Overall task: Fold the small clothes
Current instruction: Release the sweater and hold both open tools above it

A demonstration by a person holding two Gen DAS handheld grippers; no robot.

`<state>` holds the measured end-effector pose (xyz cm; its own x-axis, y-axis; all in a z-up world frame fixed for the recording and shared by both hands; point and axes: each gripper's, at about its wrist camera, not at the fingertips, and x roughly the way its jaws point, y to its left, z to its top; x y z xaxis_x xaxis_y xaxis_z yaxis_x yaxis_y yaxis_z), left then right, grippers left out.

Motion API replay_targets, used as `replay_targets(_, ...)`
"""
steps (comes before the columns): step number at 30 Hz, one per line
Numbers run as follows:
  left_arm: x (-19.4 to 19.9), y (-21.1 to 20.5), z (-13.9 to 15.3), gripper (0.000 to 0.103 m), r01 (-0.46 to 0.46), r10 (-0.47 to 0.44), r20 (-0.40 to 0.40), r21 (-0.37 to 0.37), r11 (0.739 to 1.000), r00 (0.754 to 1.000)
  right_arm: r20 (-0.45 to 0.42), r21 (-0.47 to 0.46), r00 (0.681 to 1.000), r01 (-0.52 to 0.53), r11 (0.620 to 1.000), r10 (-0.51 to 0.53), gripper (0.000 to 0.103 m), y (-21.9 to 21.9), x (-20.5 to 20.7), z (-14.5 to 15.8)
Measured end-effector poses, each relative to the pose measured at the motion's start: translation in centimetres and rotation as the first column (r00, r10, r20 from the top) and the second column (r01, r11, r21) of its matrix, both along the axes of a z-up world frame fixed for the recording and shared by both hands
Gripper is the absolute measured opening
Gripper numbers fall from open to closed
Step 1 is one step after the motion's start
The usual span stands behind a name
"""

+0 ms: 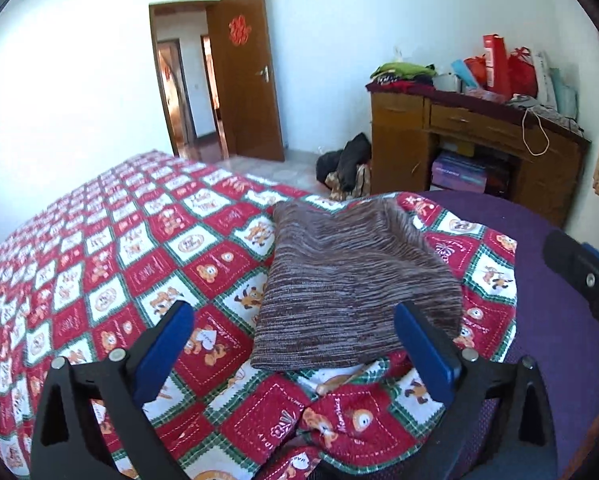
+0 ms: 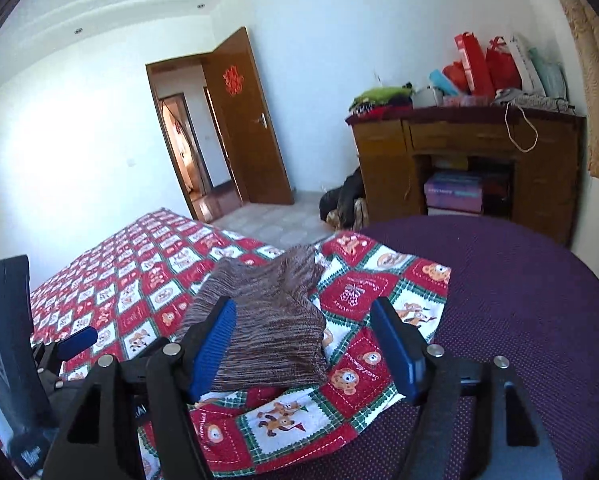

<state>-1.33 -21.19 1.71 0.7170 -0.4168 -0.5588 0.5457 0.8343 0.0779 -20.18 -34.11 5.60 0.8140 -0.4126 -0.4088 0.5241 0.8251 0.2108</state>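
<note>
A folded brown-and-grey striped knit garment point(image 1: 351, 284) lies flat on the red, white and green patchwork bedspread point(image 1: 99, 264). My left gripper point(image 1: 295, 340) hovers open just in front of its near edge, blue pads wide apart, nothing between them. In the right wrist view the same garment point(image 2: 267, 320) lies ahead, and my right gripper point(image 2: 303, 340) stands open above its near right corner, holding nothing. The left gripper point(image 2: 75, 340) shows at the left edge there. The right gripper's black frame point(image 1: 583, 276) shows at the right edge of the left wrist view.
A purple dotted cover point(image 2: 519, 300) lies over the bed's right end, with the bedspread's corner turned onto it. Behind stand a wooden desk point(image 1: 471, 148) piled with clothes and red bags, a dark heap on the floor point(image 1: 347, 164), and a brown door standing ajar point(image 1: 243, 72).
</note>
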Motion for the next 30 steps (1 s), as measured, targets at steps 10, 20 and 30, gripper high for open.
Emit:
replay_targets(10,-2.9,1.9,1.7,0.103,-0.03,0.033,0.073,-0.045,0.999,0.997,0.059,-0.062,0.998,0.011,0.998,-0.007,0.077,1.8,-2.8,1.1)
replay_targets(20,-3.9,2.4,2.3,0.103,-0.071,0.076,0.115,-0.05,0.996,0.99,0.106,-0.08,0.994,0.022,0.997,-0.013,0.077,2.4,-4.3,2.0)
replay_targets(30,-3.8,2.9,2.5,0.103,-0.105,0.113,0.108,-0.072,0.992,0.988,0.114,-0.075,0.993,0.04,0.996,-0.031,0.078,2.3,-4.6,2.2)
